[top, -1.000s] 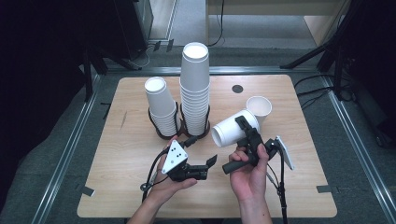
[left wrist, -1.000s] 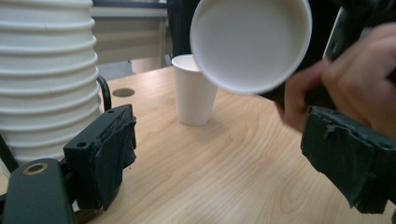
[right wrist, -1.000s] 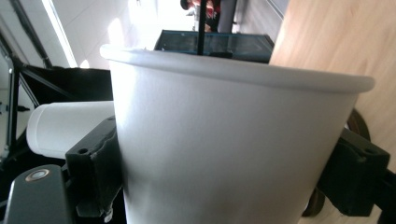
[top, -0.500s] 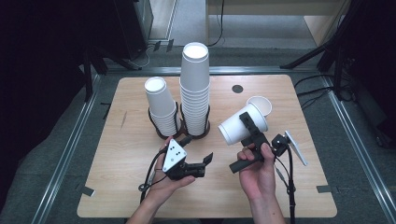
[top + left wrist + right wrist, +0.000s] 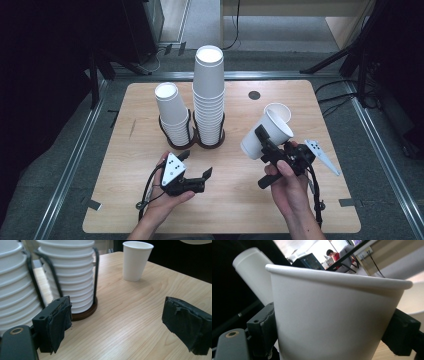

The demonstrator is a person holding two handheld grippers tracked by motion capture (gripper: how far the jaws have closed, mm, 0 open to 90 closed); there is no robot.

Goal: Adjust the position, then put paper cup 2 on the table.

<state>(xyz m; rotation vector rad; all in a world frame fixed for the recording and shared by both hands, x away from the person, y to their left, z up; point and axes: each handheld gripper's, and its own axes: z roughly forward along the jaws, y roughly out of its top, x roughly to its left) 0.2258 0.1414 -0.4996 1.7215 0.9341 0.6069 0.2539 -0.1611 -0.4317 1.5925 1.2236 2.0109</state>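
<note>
The right gripper (image 5: 267,145) is holding a white paper cup (image 5: 267,134) in the air, and its jaws are pressing on the two sides of the cup wall. In the right gripper view the cup (image 5: 337,315) is sitting between the two black jaws, with its rim pointing away from the camera. The cup is tilting, with the mouth pointing up and away from the person, and it is hanging to the right of the tall stack of cups (image 5: 208,97), well apart from it.

A second single cup (image 5: 279,112) is standing upright on the table (image 5: 235,210) just behind the held cup; in the high view the held cup is covering part of it. The tall stack is sitting in a dark wire holder (image 5: 208,140), and a shorter stack (image 5: 172,115) is standing in a similar holder just at its left side.

The left gripper (image 5: 197,172) is resting low in front of the tall stack, near its holder. Its jaws are standing wide apart and are holding nothing; in the left gripper view only bare wood is lying between them. A small dark round mark (image 5: 254,95) is lying on the table to the right of the tall stack, near the far edge.
</note>
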